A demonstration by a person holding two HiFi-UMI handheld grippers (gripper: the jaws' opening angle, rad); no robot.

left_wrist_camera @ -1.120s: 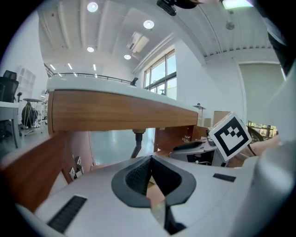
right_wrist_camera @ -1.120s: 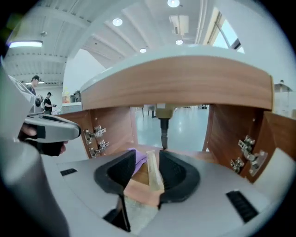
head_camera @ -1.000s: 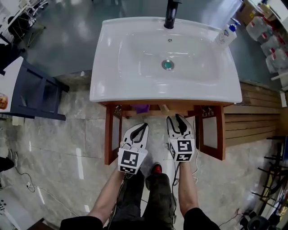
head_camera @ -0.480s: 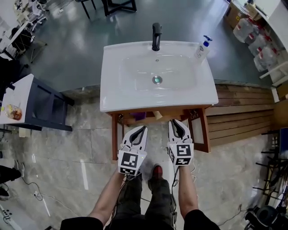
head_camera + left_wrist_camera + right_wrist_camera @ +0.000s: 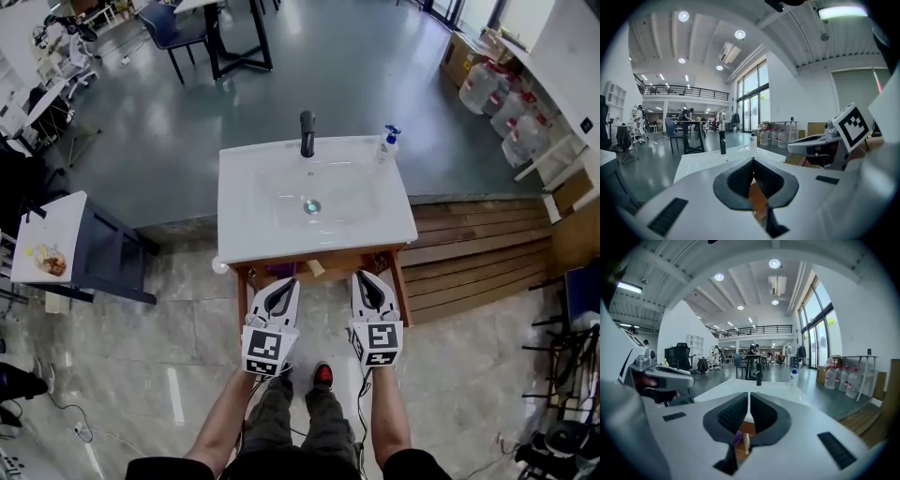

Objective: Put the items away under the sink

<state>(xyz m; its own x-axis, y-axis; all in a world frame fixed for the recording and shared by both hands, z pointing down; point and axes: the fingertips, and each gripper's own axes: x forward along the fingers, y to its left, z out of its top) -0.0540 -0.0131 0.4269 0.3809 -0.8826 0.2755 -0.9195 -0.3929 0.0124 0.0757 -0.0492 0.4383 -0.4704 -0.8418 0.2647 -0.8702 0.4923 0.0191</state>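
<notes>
Two hand-held grippers sit low centre of the head view, side by side, both pointing up-frame at the open wooden cabinet point(image 5: 330, 257) under the sink point(image 5: 242, 234). Left hand-held gripper point(image 5: 289, 282) is clenched, pad tips together, nothing between them. Right hand-held gripper point(image 5: 362, 276) has just been closing and is now clenched too, also empty; a second ago its jaws stood apart. Purple item point(image 5: 279, 270) and a pale tan item point(image 5: 316, 268) lie inside the cabinet under the basin, just above the gripper tips in frame, apart from both. Cabinet doors point(image 5: 400, 282) hang open on either side.

Versus earlier: the sink was large and filled the top of the frame, and is now smaller and mid-frame, with much more floor and room showing around it. Faucet point(image 5: 307, 134) and soap bottle point(image 5: 387, 143) stay on the sink's far edge. Water jugs point(image 5: 506, 112) are at upper right.
</notes>
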